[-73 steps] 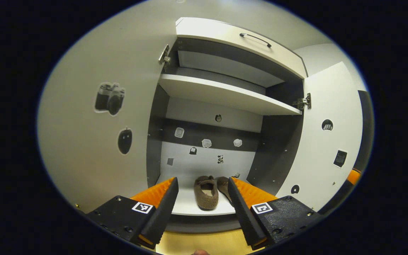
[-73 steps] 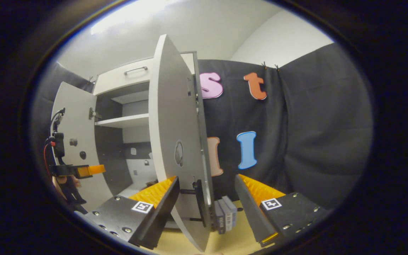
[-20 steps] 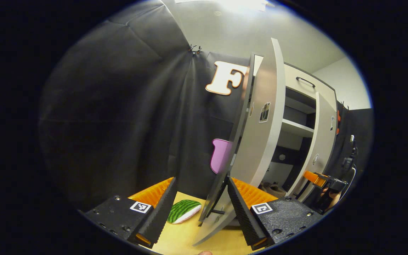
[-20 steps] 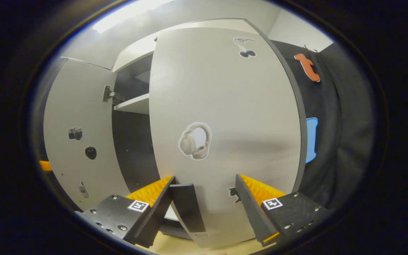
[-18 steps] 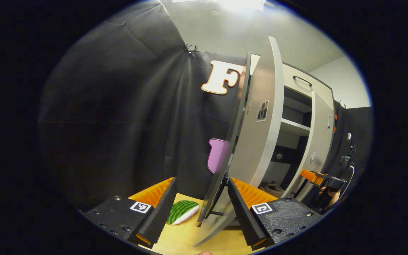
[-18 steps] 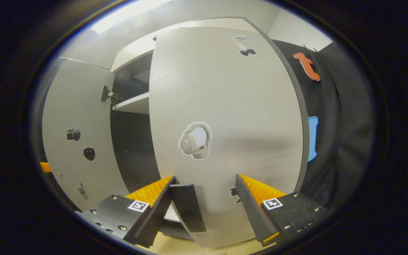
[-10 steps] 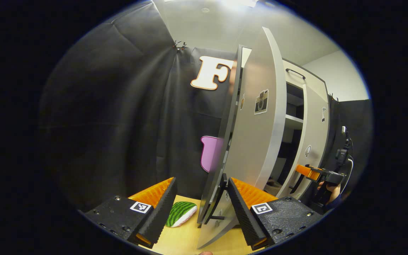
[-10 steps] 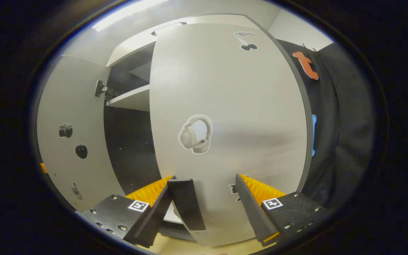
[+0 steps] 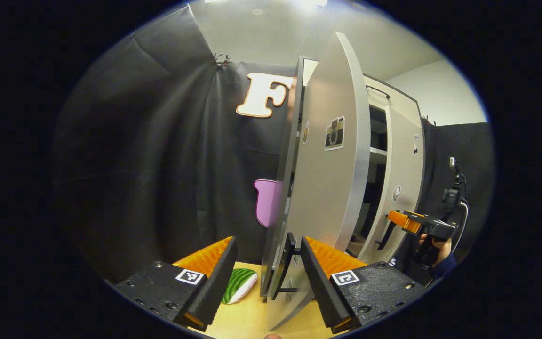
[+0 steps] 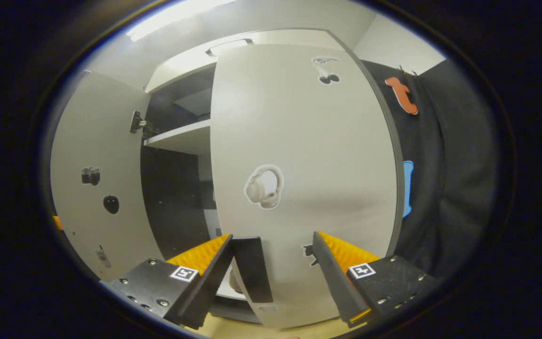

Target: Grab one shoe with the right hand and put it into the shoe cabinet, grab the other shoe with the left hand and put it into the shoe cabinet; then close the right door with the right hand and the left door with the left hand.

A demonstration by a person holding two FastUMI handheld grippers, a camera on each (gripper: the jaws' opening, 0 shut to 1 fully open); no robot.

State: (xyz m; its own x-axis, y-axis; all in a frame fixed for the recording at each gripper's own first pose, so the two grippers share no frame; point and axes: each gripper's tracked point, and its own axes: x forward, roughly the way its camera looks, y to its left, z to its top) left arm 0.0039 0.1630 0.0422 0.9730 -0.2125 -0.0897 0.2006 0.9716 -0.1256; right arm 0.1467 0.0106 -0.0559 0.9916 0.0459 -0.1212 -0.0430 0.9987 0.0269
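The shoe cabinet's left door (image 9: 327, 188) stands almost edge-on in the left gripper view, partly swung in. Its dark handle (image 9: 284, 268) sits between the fingers of my open left gripper (image 9: 266, 282); whether a finger touches it I cannot tell. In the right gripper view the right door (image 10: 308, 155), with a headphone sticker, faces me, and its black handle (image 10: 252, 268) lies by the left finger of my open right gripper (image 10: 273, 278). Beyond the left door, a hand holds the right gripper (image 9: 410, 222) against the right door (image 9: 405, 179). The shoes are hidden.
A watermelon-patterned object (image 9: 239, 285) lies on the wooden floor (image 9: 247, 320) left of the left door. Black cloth hangs on both sides of the cabinet. A white shelf (image 10: 181, 137) and the dark inside show through the gap between the doors.
Over the last second the left door has swung further toward the cabinet with my left gripper following it. The right door has narrowed its gap slightly. Both grippers stay open.
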